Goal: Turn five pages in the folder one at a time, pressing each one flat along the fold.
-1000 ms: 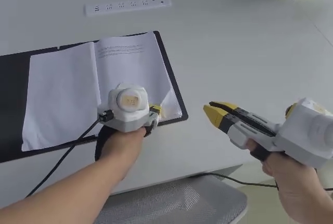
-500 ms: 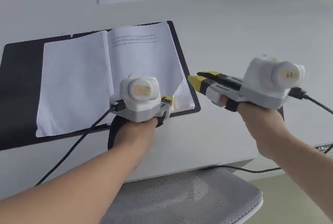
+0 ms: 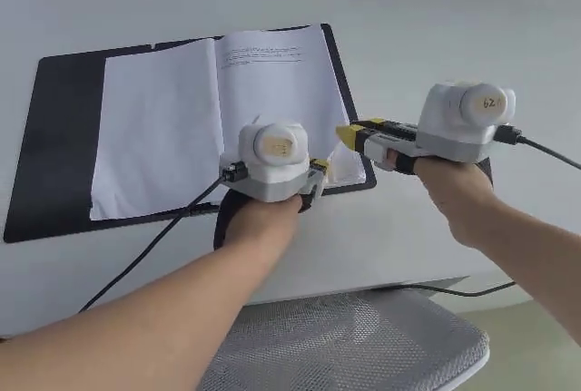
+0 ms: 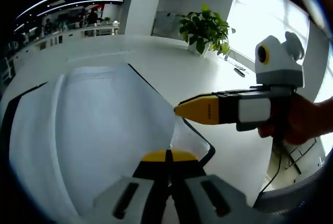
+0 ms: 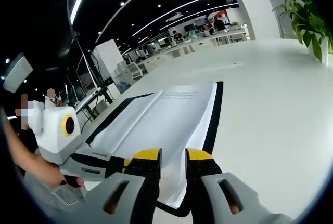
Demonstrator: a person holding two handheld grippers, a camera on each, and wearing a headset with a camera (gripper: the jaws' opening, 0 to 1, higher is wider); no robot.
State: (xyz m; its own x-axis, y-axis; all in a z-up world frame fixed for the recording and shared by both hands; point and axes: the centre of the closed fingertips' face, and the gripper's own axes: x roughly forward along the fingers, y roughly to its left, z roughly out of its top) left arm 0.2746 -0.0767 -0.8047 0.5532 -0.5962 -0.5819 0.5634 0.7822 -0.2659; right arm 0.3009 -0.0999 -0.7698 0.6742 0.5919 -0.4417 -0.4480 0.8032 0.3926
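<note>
Folder [image 3: 64, 137] lies open on the table [image 3: 454, 37] in the head view, and its right page [image 3: 272, 92] is flat beside the fold. The left gripper [image 3: 315, 171] sits over the lower right corner of this page. The right gripper [image 3: 349, 133] points at the page's right edge, just beside it. In the left gripper view, the left gripper [image 4: 166, 155] has its jaws closed together above the page [image 4: 104, 130]; whether a sheet is caught between them I cannot tell. The corner [image 4: 183, 130] just ahead curls up a little, and the tip of the right gripper [image 4: 190, 110] is close to it. In the right gripper view, the right gripper [image 5: 173, 155] has its jaws a small way apart with nothing held, and the page [image 5: 171, 120] lies ahead of them. I judge that the step in hand is to pick up one page at its corner. The next move asks for taking one sheet alone, carrying it over to the left, then pressing it along the fold.
</note>
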